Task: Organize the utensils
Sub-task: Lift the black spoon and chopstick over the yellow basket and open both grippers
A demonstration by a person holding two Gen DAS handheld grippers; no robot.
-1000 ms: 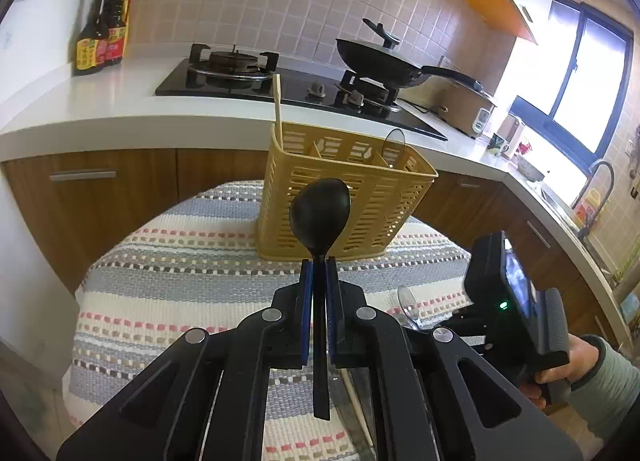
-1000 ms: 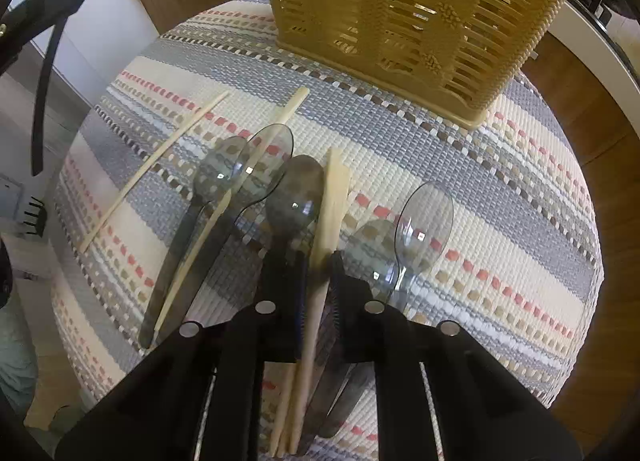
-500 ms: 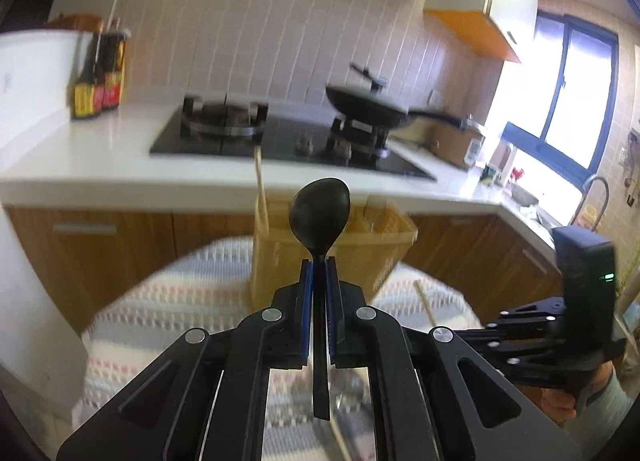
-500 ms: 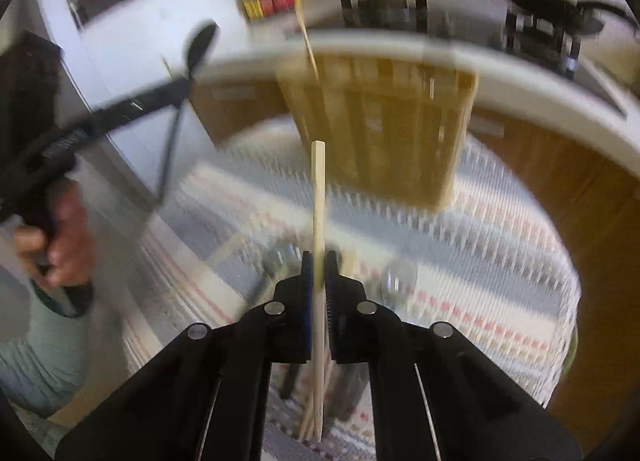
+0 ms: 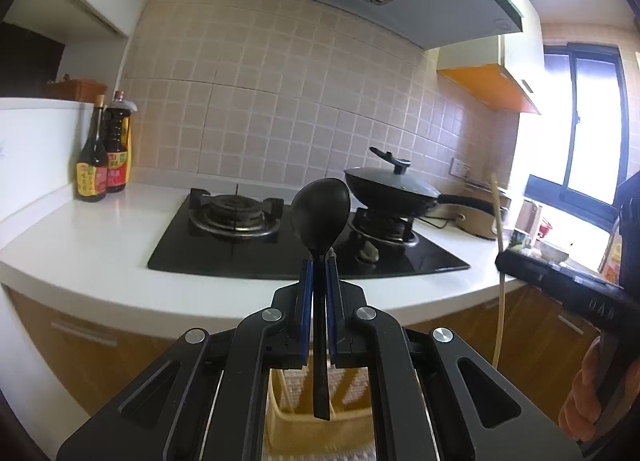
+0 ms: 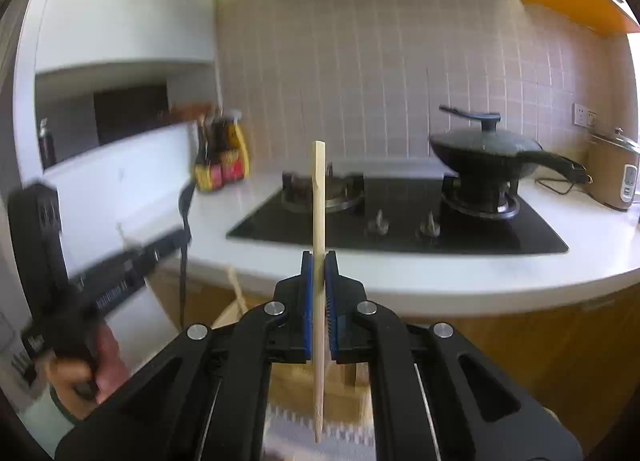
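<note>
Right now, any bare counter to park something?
Bare white counter between the sauce bottles and hob; also the strip in front of the hob, and right of it before the rice cooker. Hob is crowded: burners, lidded wok.

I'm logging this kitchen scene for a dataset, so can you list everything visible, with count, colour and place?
spoon: 1, black, upright in left gripper
chopstick: 1, pale wood, upright in right gripper
basket: 1, yellow, below the grippers
hob: 1, black, on counter
wok: 1, dark, lidded, on hob's right burner
sauce bottles: at least 2, dark, counter's left end
rice cooker: 1, tan, counter's right
counter: 1, white
left gripper: black, blue pads
right gripper: black, blue pads
</note>
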